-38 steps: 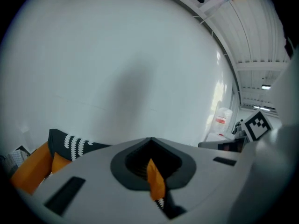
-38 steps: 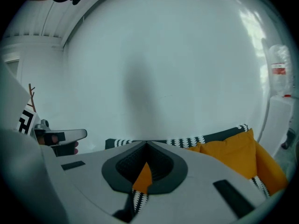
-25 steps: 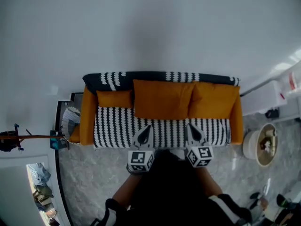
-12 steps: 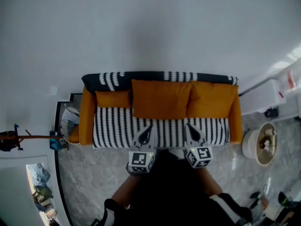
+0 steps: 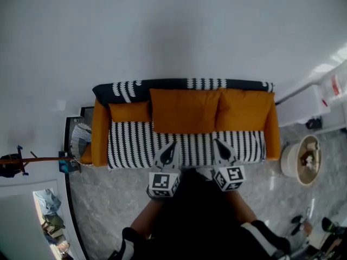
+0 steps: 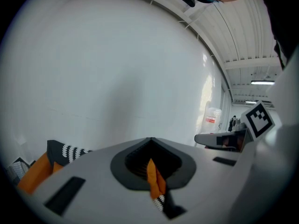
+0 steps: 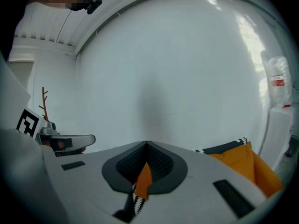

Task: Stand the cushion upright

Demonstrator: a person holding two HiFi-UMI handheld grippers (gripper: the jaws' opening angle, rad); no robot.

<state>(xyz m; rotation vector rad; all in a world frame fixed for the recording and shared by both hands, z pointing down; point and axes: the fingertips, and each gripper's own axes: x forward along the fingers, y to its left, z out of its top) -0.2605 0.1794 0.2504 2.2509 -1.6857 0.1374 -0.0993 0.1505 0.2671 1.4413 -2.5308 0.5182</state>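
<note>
I'm holding left gripper (image 5: 172,144) and right gripper (image 5: 217,143) closed, empty, over the front edge of the black-and-white striped sofa seat (image 5: 130,145), orange fabric cushions (image 5: 184,110) beyond.

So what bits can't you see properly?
- Sofa, left gripper view: mostly hidden behind the left tongs; only a corner shows.
- Round tub, head view: contents too small to tell.
- Small cushion, head view: seen from above, so its lean is unclear.
- Floor before the sofa, head view: hidden by the person's dark clothes.
</note>
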